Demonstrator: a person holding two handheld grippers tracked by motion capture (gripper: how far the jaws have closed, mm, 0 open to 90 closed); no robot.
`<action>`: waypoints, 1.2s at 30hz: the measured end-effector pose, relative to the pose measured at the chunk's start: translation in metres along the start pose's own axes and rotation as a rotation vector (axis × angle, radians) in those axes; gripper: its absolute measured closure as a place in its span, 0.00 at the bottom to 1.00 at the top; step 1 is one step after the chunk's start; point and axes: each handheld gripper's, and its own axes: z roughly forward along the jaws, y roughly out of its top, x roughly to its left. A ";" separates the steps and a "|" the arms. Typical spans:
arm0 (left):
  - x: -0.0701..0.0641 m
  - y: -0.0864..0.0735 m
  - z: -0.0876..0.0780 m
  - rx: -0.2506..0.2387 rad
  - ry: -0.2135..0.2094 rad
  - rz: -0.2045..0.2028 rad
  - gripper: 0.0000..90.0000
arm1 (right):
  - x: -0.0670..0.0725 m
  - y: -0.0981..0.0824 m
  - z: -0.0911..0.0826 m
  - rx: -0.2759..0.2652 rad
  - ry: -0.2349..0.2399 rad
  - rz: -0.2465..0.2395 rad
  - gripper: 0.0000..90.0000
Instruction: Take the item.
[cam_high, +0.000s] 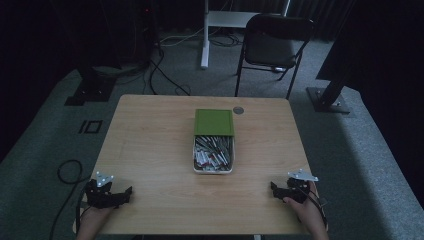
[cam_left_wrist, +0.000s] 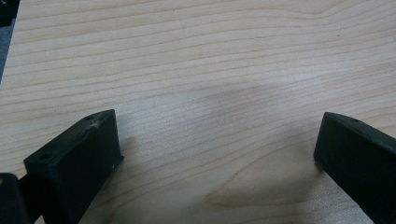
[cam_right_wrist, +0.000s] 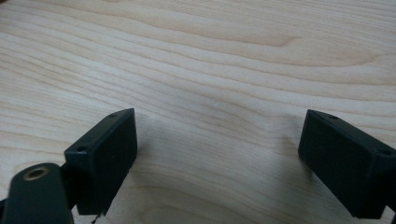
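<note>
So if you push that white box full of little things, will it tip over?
Probably not. The white box looks low and wide and sits flat on the table, so it should slide. Packed with small pieces, it may feel heavy for its size. Its green lid looks slid partly back, so it might shift.

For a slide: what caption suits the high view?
Open grippers rest on table corners, box between.

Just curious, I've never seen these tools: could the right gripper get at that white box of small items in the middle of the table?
Probably yes. Bare wooden table lies between the right gripper and the white box, its green lid is slid back, and the jaws stand open.
</note>
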 end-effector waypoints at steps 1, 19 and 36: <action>0.000 0.000 0.000 0.000 0.000 0.000 0.01 | 0.000 0.000 0.000 0.000 0.000 0.000 0.13; 0.000 0.000 0.000 0.000 0.000 -0.001 0.01 | -0.002 0.002 0.002 0.000 0.015 -0.020 0.12; 0.000 0.000 0.000 0.000 0.000 0.000 0.01 | 0.008 0.026 -0.004 -0.063 0.047 -0.001 0.13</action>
